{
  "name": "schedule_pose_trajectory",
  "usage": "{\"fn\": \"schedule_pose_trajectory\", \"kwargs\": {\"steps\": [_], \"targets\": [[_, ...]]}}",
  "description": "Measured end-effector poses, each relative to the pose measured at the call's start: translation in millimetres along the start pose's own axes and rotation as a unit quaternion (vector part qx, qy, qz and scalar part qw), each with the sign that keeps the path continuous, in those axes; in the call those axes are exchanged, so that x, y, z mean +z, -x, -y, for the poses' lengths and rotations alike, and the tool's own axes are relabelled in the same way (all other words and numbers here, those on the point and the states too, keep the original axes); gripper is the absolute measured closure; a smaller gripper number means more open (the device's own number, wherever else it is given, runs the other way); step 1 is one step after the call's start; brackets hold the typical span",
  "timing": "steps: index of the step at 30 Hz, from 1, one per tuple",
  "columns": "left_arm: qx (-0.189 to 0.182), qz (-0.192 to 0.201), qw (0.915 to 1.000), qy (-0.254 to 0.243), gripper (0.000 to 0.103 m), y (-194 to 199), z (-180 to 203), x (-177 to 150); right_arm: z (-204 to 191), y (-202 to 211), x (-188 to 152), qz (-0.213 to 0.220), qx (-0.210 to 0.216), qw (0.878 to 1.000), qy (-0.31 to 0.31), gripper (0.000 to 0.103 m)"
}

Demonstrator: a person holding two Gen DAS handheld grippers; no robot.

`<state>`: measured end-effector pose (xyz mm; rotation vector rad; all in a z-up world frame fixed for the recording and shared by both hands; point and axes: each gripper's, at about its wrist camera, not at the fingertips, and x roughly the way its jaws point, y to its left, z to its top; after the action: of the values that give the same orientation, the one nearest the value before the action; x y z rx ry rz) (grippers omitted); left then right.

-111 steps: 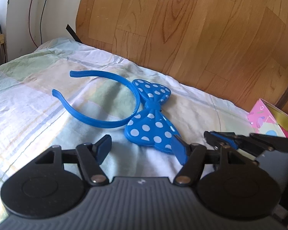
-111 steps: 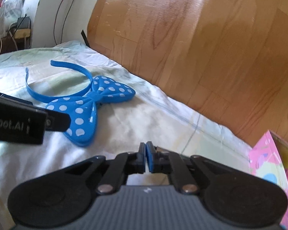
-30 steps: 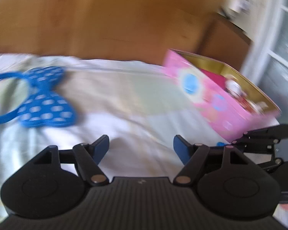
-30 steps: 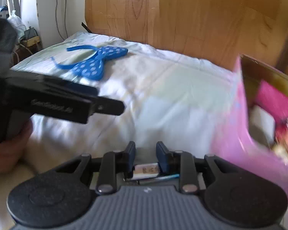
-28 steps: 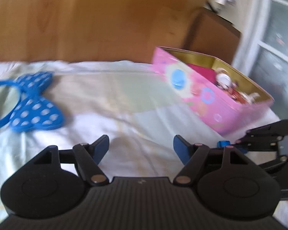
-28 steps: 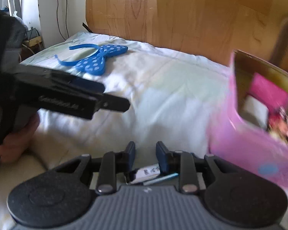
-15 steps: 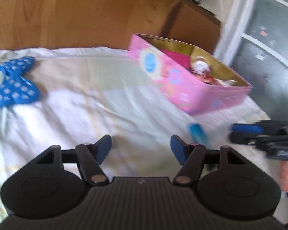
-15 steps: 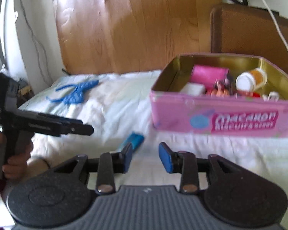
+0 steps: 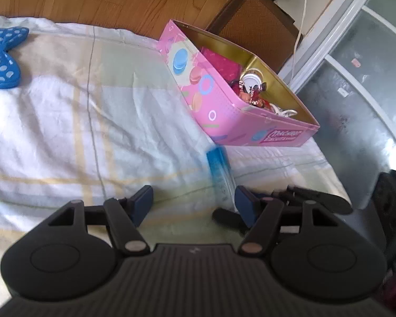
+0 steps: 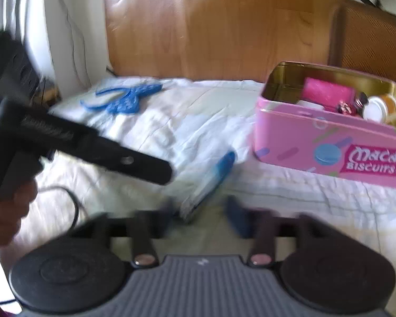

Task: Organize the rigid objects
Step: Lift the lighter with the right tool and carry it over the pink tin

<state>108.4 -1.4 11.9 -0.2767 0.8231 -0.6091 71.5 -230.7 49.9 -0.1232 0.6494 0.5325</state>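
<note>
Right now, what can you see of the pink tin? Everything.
The pink tin is a long rectangular box, open-topped with no lid in view, gold inside. Its walls carry macaron pictures, rings and a "Macaron Biscuits" label. It sits flat on the bedsheet near the bed's edge. Inside lie a magenta packet, a white-capped bottle and small trinkets. A blue flat item lies on the sheet close by, apart from it. Neither hand-held gripper touches it.
</note>
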Motion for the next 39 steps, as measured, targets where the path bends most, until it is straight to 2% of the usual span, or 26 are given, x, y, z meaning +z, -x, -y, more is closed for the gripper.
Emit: {"fn": "schedule_pose_trajectory", "kwargs": {"steps": [1, 5, 7, 10, 12, 14, 15, 16, 18, 19, 23, 27, 30, 36, 39], "targets": [[0.003, -0.004, 1.0000, -0.006, 0.033, -2, 4, 1, -2, 1, -1, 0.001, -0.007, 1.000, 0.008, 0.089], [-0.005, -0.017, 0.9998, 0.002, 0.028, -8, 11, 2, 7, 8, -6, 0.004, 0.008, 0.999, -0.032, 0.089], [0.002, -0.020, 0.9998, 0.004, 0.027, -11, 15, 3, 19, 11, -9, 0.004, 0.039, 0.996, -0.085, 0.089], [0.003, -0.027, 0.9995, 0.013, 0.027, -13, 19, 4, 48, 10, -17, 0.003, 0.106, 0.973, -0.207, 0.089], [-0.005, -0.033, 0.9991, 0.028, 0.027, -15, 20, 6, 60, 11, -23, 0.014, 0.142, 0.956, -0.257, 0.089], [-0.020, -0.038, 0.9980, 0.046, 0.030, -18, 20, 8, 60, 15, -23, 0.027, 0.165, 0.949, -0.266, 0.089], [-0.028, -0.041, 0.9973, 0.055, 0.040, -20, 21, 9, 56, 16, -20, 0.031, 0.167, 0.951, -0.256, 0.089], [-0.040, -0.047, 0.9959, 0.066, 0.052, -23, 21, 9, 51, 18, -17, 0.034, 0.165, 0.956, -0.241, 0.089], [-0.049, -0.055, 0.9941, 0.080, 0.068, -28, 23, 11, 41, 23, -13, 0.048, 0.148, 0.966, -0.207, 0.089], [-0.057, -0.053, 0.9938, 0.080, 0.071, -28, 25, 13, 38, 26, -10, 0.053, 0.138, 0.970, -0.195, 0.089], [-0.070, -0.034, 0.9960, 0.045, 0.075, -28, 50, 31, 49, 37, 0, 0.086, 0.120, 0.971, -0.188, 0.089], [-0.070, -0.012, 0.9975, -0.003, 0.075, -34, 77, 60, 62, 49, 15, 0.134, 0.083, 0.974, -0.165, 0.089], [-0.081, -0.005, 0.9966, -0.013, 0.075, -50, 88, 83, 79, 49, 30, 0.162, 0.047, 0.974, -0.152, 0.089], [-0.081, 0.001, 0.9959, -0.041, 0.075, -94, 113, 118, 116, 35, 48, 0.183, -0.014, 0.972, -0.147, 0.089], [-0.076, -0.001, 0.9959, -0.049, 0.075, -113, 119, 127, 137, 23, 52, 0.181, -0.030, 0.971, -0.155, 0.089]]}}
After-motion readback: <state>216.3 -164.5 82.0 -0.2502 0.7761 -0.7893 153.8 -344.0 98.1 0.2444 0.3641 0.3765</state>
